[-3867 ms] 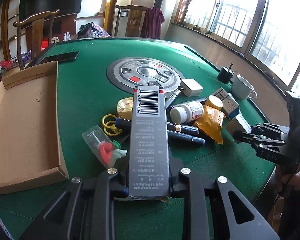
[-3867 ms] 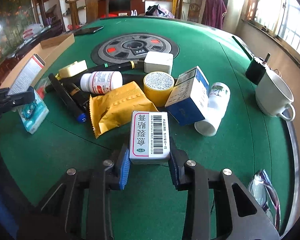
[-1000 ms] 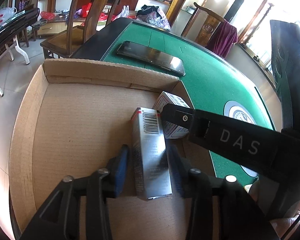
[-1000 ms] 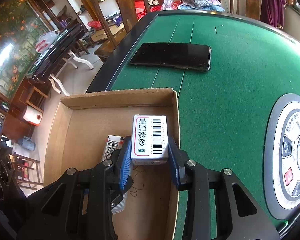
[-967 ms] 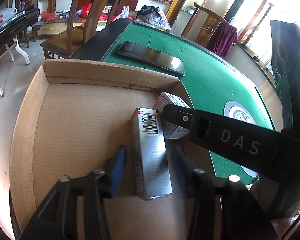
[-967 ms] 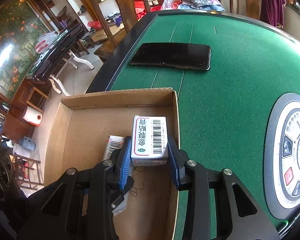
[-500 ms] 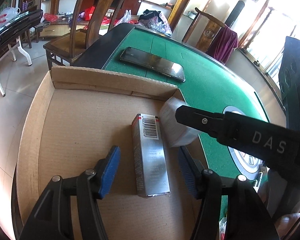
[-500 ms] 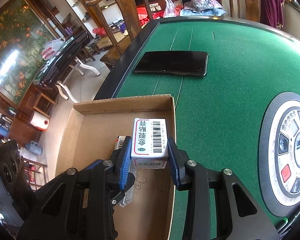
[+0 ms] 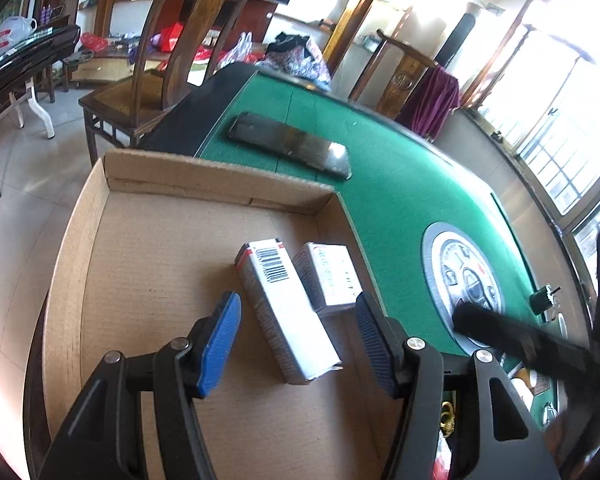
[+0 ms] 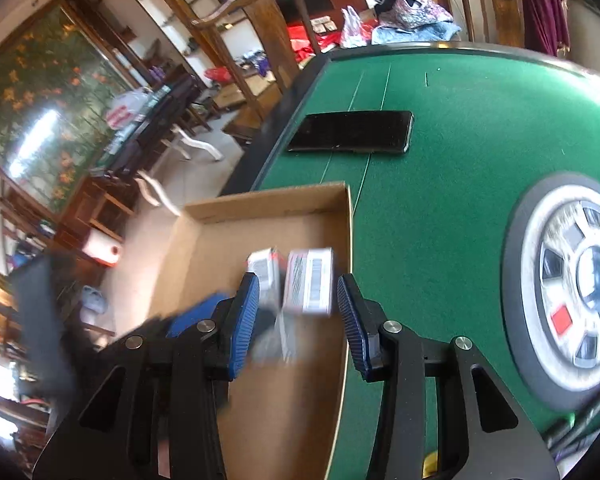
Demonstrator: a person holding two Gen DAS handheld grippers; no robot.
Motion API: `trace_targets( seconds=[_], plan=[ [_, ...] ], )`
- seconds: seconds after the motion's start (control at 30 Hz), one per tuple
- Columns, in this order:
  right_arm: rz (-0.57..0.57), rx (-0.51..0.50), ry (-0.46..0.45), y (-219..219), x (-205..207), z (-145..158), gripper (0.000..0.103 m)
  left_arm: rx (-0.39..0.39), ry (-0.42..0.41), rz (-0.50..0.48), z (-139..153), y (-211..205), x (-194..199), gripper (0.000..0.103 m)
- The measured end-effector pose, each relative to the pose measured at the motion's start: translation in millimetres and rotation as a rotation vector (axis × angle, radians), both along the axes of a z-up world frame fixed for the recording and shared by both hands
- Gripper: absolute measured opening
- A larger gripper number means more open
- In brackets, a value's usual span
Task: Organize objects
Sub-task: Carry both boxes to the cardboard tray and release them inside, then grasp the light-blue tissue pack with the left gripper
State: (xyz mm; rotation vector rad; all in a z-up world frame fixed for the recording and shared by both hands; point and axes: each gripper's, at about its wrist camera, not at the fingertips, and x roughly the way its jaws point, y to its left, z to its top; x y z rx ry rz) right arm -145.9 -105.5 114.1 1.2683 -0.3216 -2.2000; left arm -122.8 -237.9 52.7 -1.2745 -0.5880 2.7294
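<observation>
A long silver box (image 9: 284,312) with a barcode lies flat in the cardboard tray (image 9: 220,176). A small white box (image 9: 328,276) lies right beside it on the tray floor. My left gripper (image 9: 296,340) hovers over the near end of the silver box, open, its blue pads clear of it. In the right wrist view, blurred by motion, my right gripper (image 10: 298,320) stands above the white box (image 10: 310,286) with its jaws opening. The pads do not touch that box. The silver box (image 10: 264,276) shows just left of it in the tray (image 10: 260,204).
The tray overhangs the left edge of the green table (image 9: 400,184). A black phone (image 9: 288,146) lies on the felt beyond the tray. The round centre panel (image 9: 464,280) is to the right. A wooden chair (image 9: 172,52) stands past the table edge.
The left gripper opened, let go of the silver box and drew back. The right gripper released the white box, which now lies beside the silver one, and pulled away.
</observation>
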Motion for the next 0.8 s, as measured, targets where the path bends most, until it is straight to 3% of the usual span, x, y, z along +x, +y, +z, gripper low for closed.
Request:
trace_targets(
  seconds=[0.13,0.33,0.47,0.63,0.8],
  plan=[
    [0.031,-0.085,0.003,41,50,-2,0.041,-0.018,0.062,-0.025,10,9,12,0.06],
    [0.04,-0.097,-0.012,111,127,-27,0.045,-0.041,0.12,-0.081,36,37,47,0.06],
    [0.033,-0.059,-0.019,139,144,-43,0.045,-0.028,0.138,-0.127,44,58,95,0.067],
    [0.016,-0.097,-0.078,152,139,-68,0.046,-0.033,0.106,-0.215,34,84,148,0.072],
    [0.11,-0.177,-0.123,148,173,-76,0.047,-0.043,0.053,-0.282,20,107,184,0.077]
  ],
)
